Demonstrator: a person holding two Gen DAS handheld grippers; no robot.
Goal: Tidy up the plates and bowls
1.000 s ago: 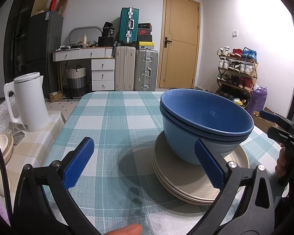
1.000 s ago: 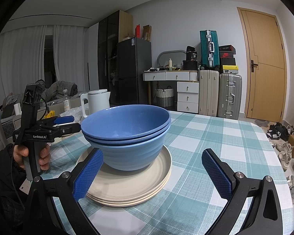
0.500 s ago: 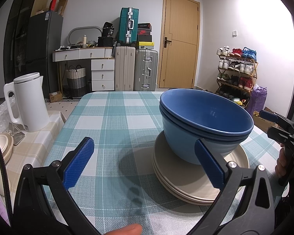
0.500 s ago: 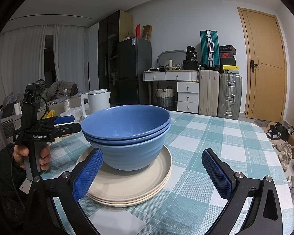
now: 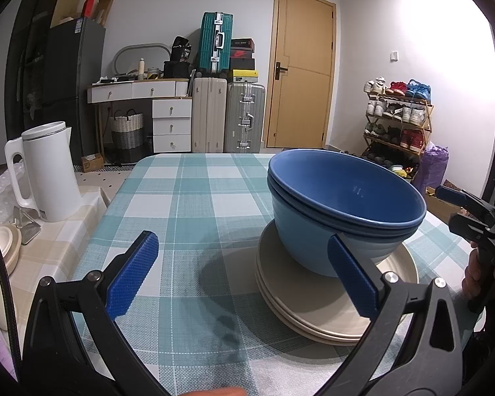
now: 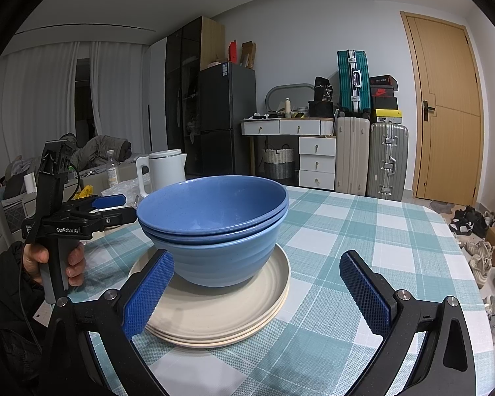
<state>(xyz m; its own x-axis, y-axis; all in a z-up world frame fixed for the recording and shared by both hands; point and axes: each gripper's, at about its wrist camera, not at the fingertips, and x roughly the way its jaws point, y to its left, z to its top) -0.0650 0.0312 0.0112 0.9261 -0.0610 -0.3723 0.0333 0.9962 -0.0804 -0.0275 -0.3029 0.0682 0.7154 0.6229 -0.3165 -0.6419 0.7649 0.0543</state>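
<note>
Three blue bowls (image 5: 343,211) sat nested on a pile of cream plates (image 5: 333,303) on the checked table (image 5: 188,198). From the left wrist view, the pile could tip if a finger bumped the tall bowls. The left gripper (image 5: 244,277) was wide open and held nothing.

From the right wrist view, the right gripper (image 6: 257,293) was wide open too, empty, with one finger (image 6: 148,293) just beside the plates.
</note>
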